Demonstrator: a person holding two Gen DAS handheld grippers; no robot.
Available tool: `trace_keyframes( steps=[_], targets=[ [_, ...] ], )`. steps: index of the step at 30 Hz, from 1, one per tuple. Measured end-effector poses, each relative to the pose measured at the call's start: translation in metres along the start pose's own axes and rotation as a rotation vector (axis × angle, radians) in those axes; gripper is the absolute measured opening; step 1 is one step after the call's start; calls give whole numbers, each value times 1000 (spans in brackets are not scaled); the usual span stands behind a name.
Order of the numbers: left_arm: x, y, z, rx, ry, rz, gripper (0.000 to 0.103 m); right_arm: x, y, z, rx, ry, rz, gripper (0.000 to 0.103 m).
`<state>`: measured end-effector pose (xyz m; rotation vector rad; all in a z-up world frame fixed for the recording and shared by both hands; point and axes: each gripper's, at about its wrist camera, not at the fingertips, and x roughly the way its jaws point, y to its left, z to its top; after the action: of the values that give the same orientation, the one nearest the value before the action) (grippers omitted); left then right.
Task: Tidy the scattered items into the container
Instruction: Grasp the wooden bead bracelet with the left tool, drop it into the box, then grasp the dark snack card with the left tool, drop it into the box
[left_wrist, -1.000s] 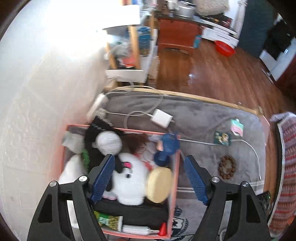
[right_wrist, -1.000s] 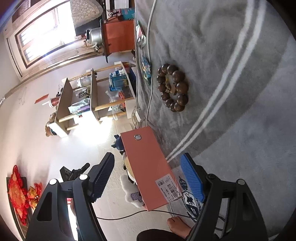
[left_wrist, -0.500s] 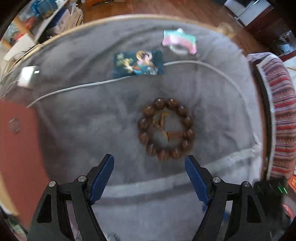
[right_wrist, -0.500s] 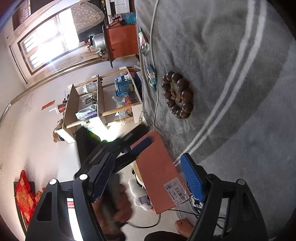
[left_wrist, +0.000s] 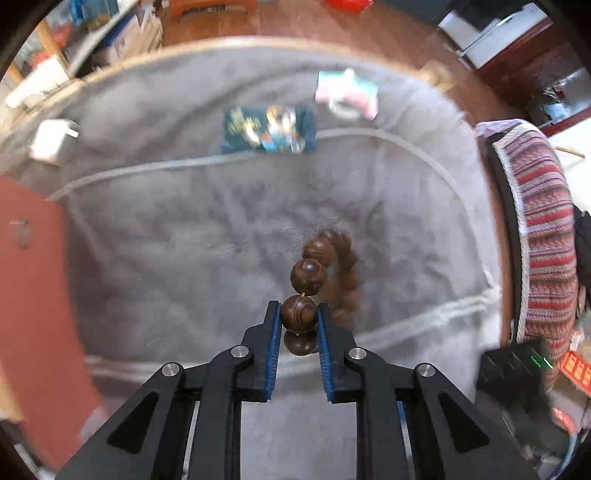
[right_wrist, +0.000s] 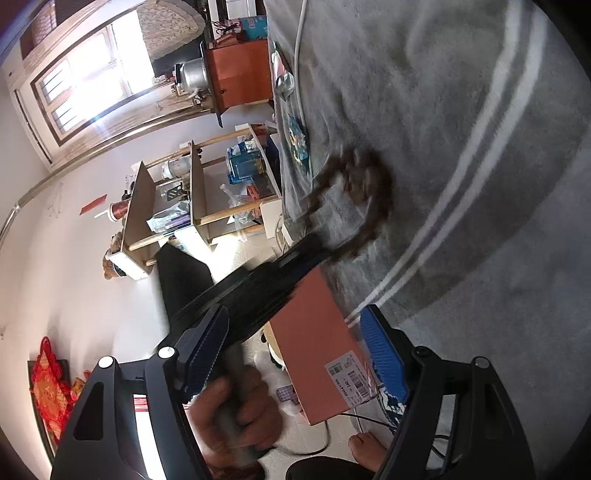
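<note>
Salmon-orange box wall (left_wrist: 33, 295) fills nine o'clock of the left wrist view. Centre, the left gripper (left_wrist: 297, 321) is closing, its blue pads pinching one bead of the brown wooden bead bracelet (left_wrist: 299, 314) over the grey plush blanket (left_wrist: 184, 236) (bracelet blurred). The right gripper (right_wrist: 299, 354) stands wide apart, empty.

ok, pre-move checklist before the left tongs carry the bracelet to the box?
1. Bead between left tongs: ok, one bead of the bead bracelet sits between the pads while the jaws are closing.
2. Grip secure: cannot tell, only one bead is pinched and the rest is blurred.
3. Bracelet clear of the white cable: ok, apart.
4. Orange box located: ok, at the blanket's edge.
5. Room inside the box: cannot tell, interior barely shows.
6. Right tongs out of the way: ok, open and empty.
</note>
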<state>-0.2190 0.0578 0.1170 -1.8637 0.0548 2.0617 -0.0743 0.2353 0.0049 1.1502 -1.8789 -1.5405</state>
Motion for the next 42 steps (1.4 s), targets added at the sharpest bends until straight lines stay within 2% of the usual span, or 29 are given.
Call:
trace_keyframes(
  steps=[3, 9, 13, 15, 17, 20, 27, 36, 39, 42],
  targets=[
    [-64, 15, -14, 30, -36, 44, 15, -2, -2, -1, 5, -7, -17, 74],
    [-190, 79, -57, -21, -136, 107, 15, -2, 0, -5, -11, -13, -48, 74],
    [-234, 119, -76, -75, -159, 153, 17, -1, 0, -7, -18, -9, -61, 74],
    [-245, 131, -81, -103, -171, 212, 25, -1, 1, -8, -23, -10, -67, 74],
    [-254, 139, -85, -108, -188, 244, 45, -2, 0, -9, -24, -16, -74, 74],
    [-256, 135, -84, -88, -224, 281, 56, -6, -2, -8, -14, -29, -76, 74],
    [-233, 74, -75, 79, -374, 498, 57, -5, -2, -6, -13, -30, -70, 74],
    [-184, 14, -41, 152, -510, 502, 57, -6, 3, -4, -3, -37, -19, 74],
    [-157, 0, -22, 173, -523, 497, 57, -5, 3, -2, 8, -35, -4, 74],
    [-124, -12, 2, 175, -496, 464, 57, -2, 3, -1, 17, -30, 11, 74]
  ],
)
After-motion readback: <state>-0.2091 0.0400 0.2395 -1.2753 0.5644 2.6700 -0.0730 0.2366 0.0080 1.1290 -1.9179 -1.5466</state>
